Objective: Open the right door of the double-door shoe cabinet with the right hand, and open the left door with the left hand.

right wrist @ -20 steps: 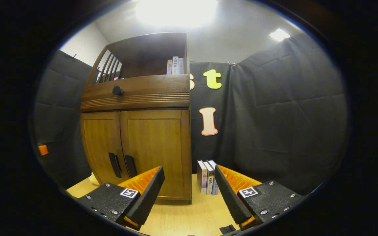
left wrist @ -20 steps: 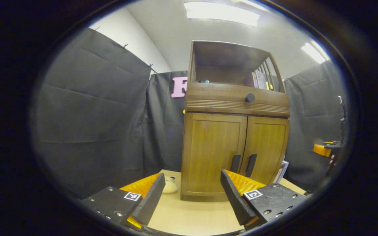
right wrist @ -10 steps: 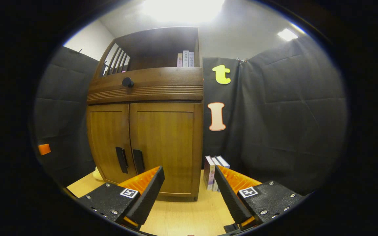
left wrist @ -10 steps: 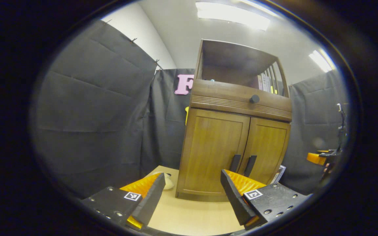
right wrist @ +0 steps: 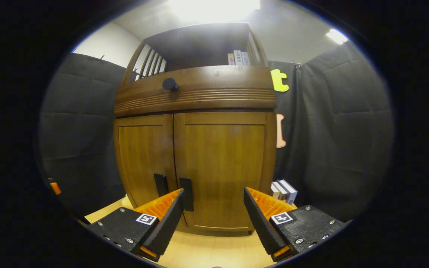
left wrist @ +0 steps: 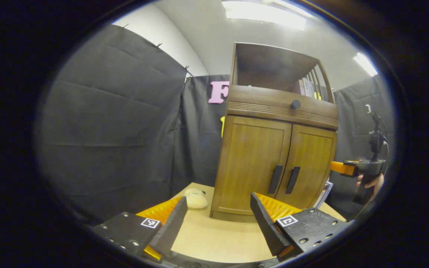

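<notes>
My right gripper [right wrist: 214, 212] gapes wide, holding nothing, fingers just short of the right door [right wrist: 223, 171]; its handle [right wrist: 186, 193] sits by my left finger. My left gripper [left wrist: 218, 219] is equally spread and empty, farther back over the table [left wrist: 218, 238]. Beyond, the shoe cabinet [left wrist: 274, 149] stands with both doors closed, left door [left wrist: 253, 163] included.

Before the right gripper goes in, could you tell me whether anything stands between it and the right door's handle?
Nothing visible does. The right gripper is open in front of the right door, with its handle just beyond the left finger; the books stand off to the side.
</notes>
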The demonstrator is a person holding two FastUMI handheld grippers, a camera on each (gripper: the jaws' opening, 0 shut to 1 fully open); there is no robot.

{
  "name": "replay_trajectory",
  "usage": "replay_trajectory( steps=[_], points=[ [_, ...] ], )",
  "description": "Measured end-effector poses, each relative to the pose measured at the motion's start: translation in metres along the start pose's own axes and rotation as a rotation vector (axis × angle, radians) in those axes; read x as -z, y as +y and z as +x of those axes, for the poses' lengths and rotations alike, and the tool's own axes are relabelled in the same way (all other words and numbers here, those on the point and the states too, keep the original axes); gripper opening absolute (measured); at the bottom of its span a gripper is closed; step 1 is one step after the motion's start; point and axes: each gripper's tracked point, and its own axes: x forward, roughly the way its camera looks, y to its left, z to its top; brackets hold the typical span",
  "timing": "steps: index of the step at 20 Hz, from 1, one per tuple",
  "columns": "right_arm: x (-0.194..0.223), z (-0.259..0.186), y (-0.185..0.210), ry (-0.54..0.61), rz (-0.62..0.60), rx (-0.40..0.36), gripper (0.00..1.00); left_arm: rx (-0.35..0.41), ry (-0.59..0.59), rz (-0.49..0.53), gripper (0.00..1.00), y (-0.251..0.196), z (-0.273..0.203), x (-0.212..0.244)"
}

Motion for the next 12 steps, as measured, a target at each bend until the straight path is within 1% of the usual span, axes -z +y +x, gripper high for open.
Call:
replay_trajectory(
  steps=[1,2,3,4,6,8,11,12],
  points=[
    [0.001,0.011,0.007,0.005,0.007,-0.011,0.96,0.001,0.011,-0.016,1.00,-0.002,-0.002,0.007],
    [0.002,0.024,0.012,0.009,0.014,-0.019,0.96,-0.003,0.024,-0.023,0.97,-0.004,-0.005,0.012],
    [0.003,0.037,0.016,0.012,0.017,-0.027,0.95,-0.012,0.037,-0.022,1.00,-0.004,-0.005,0.017],
    [0.006,0.048,0.020,0.015,0.017,-0.032,0.95,-0.027,0.050,-0.016,0.97,-0.004,-0.006,0.021],
    [0.009,0.070,0.026,0.022,0.013,-0.039,0.96,-0.057,0.076,-0.003,0.97,0.000,-0.008,0.029],
    [0.017,0.088,0.032,0.033,0.009,-0.046,0.95,-0.082,0.097,0.006,0.97,0.000,-0.009,0.034],
    [0.031,0.115,0.038,0.066,0.007,-0.055,0.96,-0.113,0.125,0.001,0.97,-0.001,-0.007,0.045],
    [0.036,0.122,0.040,0.077,0.007,-0.056,0.96,-0.123,0.131,0.002,1.00,-0.002,-0.005,0.045]
  ],
)
